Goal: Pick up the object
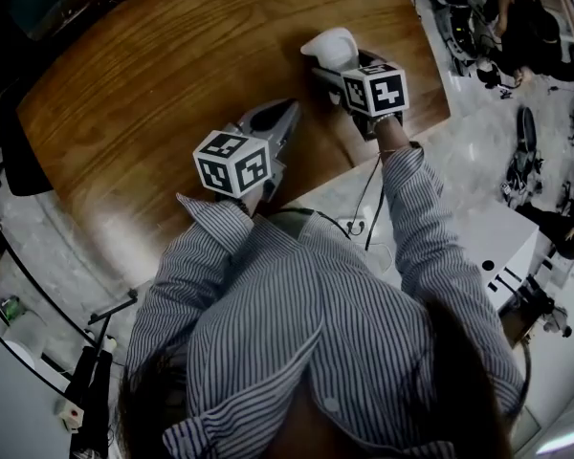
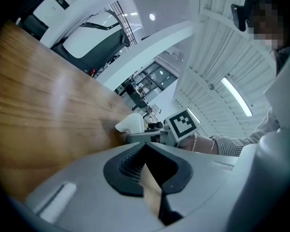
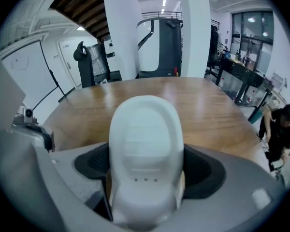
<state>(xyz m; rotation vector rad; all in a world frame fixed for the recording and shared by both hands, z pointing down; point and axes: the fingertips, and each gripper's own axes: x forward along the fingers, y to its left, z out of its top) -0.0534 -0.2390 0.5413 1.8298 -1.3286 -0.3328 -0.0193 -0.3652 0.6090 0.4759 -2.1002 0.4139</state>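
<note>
The object is a rounded white plastic piece (image 1: 330, 48). My right gripper (image 1: 333, 65) is shut on it above the near right part of the wooden table (image 1: 163, 94). In the right gripper view the white piece (image 3: 146, 144) fills the space between the black pads of the right gripper (image 3: 146, 180), standing up out of them. My left gripper (image 1: 279, 118) hovers to the left of it, over the table's near edge, shut with nothing in it. From the left gripper (image 2: 147, 170) I see the white piece (image 2: 131, 123) beyond, with the right gripper's marker cube (image 2: 182, 123) beside it.
The table's near edge runs diagonally just below both grippers, with pale floor beneath. A black chair back (image 1: 19, 156) stands at the table's left. A white box (image 1: 502, 247) and cables lie on the floor at right. A person (image 3: 280, 127) is past the table's right end.
</note>
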